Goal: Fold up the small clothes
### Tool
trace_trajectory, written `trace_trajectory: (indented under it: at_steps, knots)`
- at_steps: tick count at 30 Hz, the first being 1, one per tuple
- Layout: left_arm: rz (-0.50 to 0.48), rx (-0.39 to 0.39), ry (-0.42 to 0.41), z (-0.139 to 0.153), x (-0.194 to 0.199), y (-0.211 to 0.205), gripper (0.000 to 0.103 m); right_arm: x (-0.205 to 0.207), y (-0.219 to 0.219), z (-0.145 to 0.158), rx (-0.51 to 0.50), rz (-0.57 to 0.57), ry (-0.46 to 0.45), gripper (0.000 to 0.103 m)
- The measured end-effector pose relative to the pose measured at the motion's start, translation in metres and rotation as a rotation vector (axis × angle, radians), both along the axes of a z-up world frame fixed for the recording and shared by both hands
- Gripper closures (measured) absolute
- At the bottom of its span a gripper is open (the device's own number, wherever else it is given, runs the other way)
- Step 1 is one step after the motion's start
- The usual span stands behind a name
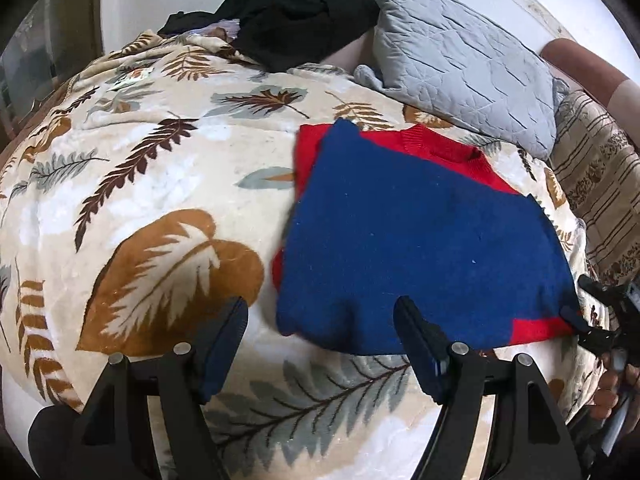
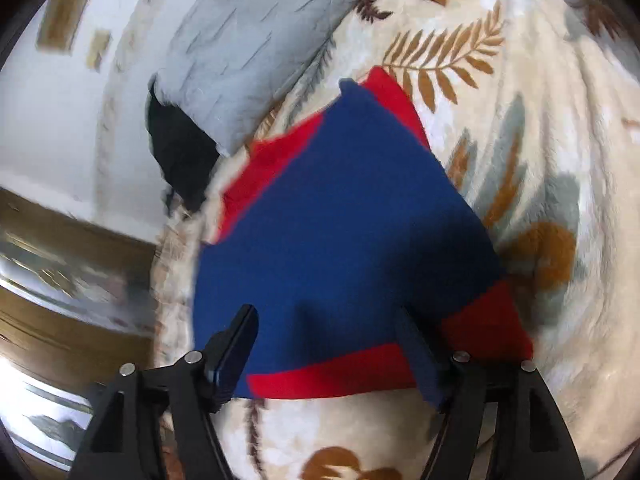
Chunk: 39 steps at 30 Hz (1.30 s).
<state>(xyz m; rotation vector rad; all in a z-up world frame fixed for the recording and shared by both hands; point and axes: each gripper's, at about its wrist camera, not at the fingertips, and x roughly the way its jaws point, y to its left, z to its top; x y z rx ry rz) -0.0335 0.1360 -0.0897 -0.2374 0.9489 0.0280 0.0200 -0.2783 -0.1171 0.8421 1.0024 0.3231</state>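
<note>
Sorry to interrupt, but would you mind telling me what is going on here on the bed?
A person holding a gripper in each hand is folding a small blue and red sweater on a leaf-patterned blanket. The sweater lies flat, its blue part folded over the red. The left gripper and the right gripper both hang open at the sweater's near edge, gripping nothing. A grey quilted pillow and a pile of black clothing lie beyond it.
</note>
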Motion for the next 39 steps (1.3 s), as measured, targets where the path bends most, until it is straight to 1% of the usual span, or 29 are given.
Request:
trace_trajectory:
  at_steps: [2, 4, 6, 7, 8, 9, 10, 11, 12, 14, 16, 18, 19, 20, 21, 22, 23, 24, 25, 26, 27, 28, 29, 30, 32, 34, 36, 38, 39]
  knots:
    - [-0.006, 0.000, -0.006, 0.001, 0.004, -0.005, 0.027, -0.001, 0.007, 0.015, -0.009, 0.019, -0.046, 0.027]
    - [-0.027, 0.001, -0.011, 0.003, 0.010, -0.013, 0.027, -0.001, 0.017, 0.031, 0.016, 0.062, -0.097, 0.027]
    - [-0.046, 0.013, -0.021, 0.003, 0.015, -0.022, 0.027, 0.005, 0.032, 0.034, 0.029, 0.121, -0.140, 0.026]
    - [-0.057, 0.024, -0.019, -0.001, 0.020, -0.026, 0.027, 0.011, 0.036, 0.028, 0.018, 0.144, -0.140, 0.026]
    - [-0.064, 0.046, 0.004, -0.007, 0.026, -0.030, 0.027, 0.019, 0.038, 0.019, -0.007, 0.135, -0.112, 0.026]
    - [-0.064, 0.069, 0.039, -0.015, 0.031, -0.033, 0.027, 0.023, 0.031, 0.006, -0.024, 0.098, -0.058, 0.026]
    - [-0.064, 0.088, 0.072, -0.021, 0.036, -0.034, 0.027, 0.031, 0.017, -0.012, 0.017, 0.014, 0.047, 0.028]
    - [-0.067, 0.100, 0.076, -0.023, 0.037, -0.035, 0.027, 0.023, 0.007, -0.013, 0.080, -0.008, 0.050, 0.029]
    - [-0.068, 0.105, 0.057, -0.021, 0.036, -0.036, 0.027, 0.026, 0.006, -0.006, 0.107, -0.006, 0.025, 0.028]
    - [-0.068, 0.106, 0.040, -0.019, 0.037, -0.038, 0.027, 0.039, 0.020, 0.024, 0.068, 0.069, -0.056, 0.028]
    - [-0.075, 0.109, 0.047, -0.024, 0.041, -0.040, 0.027, 0.060, 0.032, 0.034, 0.072, 0.127, -0.068, 0.028]
    - [-0.083, 0.135, 0.065, -0.030, 0.043, -0.043, 0.027, 0.089, 0.040, 0.024, 0.086, 0.166, -0.016, 0.027]
    - [-0.089, 0.143, 0.061, -0.030, 0.043, -0.044, 0.027, 0.110, 0.044, 0.010, 0.055, 0.183, 0.047, 0.027]
    - [-0.096, 0.144, 0.060, -0.030, 0.041, -0.044, 0.027, 0.124, 0.042, -0.004, 0.014, 0.170, 0.104, 0.027]
    - [-0.096, 0.142, 0.061, -0.029, 0.041, -0.044, 0.027, 0.135, 0.037, -0.014, 0.018, 0.133, 0.137, 0.029]
    - [-0.096, 0.133, 0.061, -0.029, 0.041, -0.042, 0.027, 0.141, 0.033, -0.013, 0.050, 0.093, 0.136, 0.029]
    - [-0.093, 0.124, 0.060, -0.030, 0.041, -0.041, 0.027, 0.145, 0.030, -0.005, 0.043, 0.049, 0.120, 0.026]
    - [-0.090, 0.122, 0.061, -0.031, 0.042, -0.041, 0.027, 0.149, 0.033, 0.006, 0.008, 0.036, 0.076, 0.026]
    - [-0.089, 0.125, 0.062, -0.032, 0.043, -0.042, 0.027, 0.152, 0.039, 0.013, 0.003, 0.053, 0.046, 0.026]
    - [-0.092, 0.133, 0.062, -0.032, 0.043, -0.043, 0.025, 0.155, 0.047, 0.013, 0.018, 0.090, 0.042, 0.026]
    - [-0.094, 0.139, 0.063, -0.033, 0.044, -0.045, 0.025, 0.161, 0.055, 0.009, 0.016, 0.128, 0.040, 0.026]
    - [-0.097, 0.147, 0.065, -0.033, 0.044, -0.046, 0.025, 0.169, 0.060, 0.000, -0.055, 0.139, 0.058, 0.027]
    - [-0.101, 0.152, 0.066, -0.033, 0.044, -0.047, 0.024, 0.175, 0.058, -0.011, -0.096, 0.114, 0.100, 0.027]
    - [-0.104, 0.153, 0.067, -0.034, 0.045, -0.046, 0.024, 0.180, 0.053, -0.018, -0.053, 0.083, 0.112, 0.028]
    - [-0.107, 0.149, 0.065, -0.034, 0.044, -0.045, 0.024, 0.180, 0.051, -0.005, -0.033, 0.040, 0.087, 0.026]
    - [-0.105, 0.151, 0.068, -0.034, 0.045, -0.045, 0.024, 0.170, 0.061, 0.016, -0.029, 0.083, 0.018, 0.026]
    - [-0.105, 0.152, 0.069, -0.034, 0.045, -0.045, 0.024, 0.148, 0.067, 0.027, -0.010, 0.143, -0.005, 0.026]
    - [-0.101, 0.152, 0.073, -0.034, 0.045, -0.045, 0.024, 0.133, 0.077, 0.022, -0.002, 0.204, 0.013, 0.026]
    - [-0.100, 0.152, 0.076, -0.033, 0.046, -0.045, 0.024, 0.130, 0.080, 0.014, -0.026, 0.225, 0.040, 0.026]
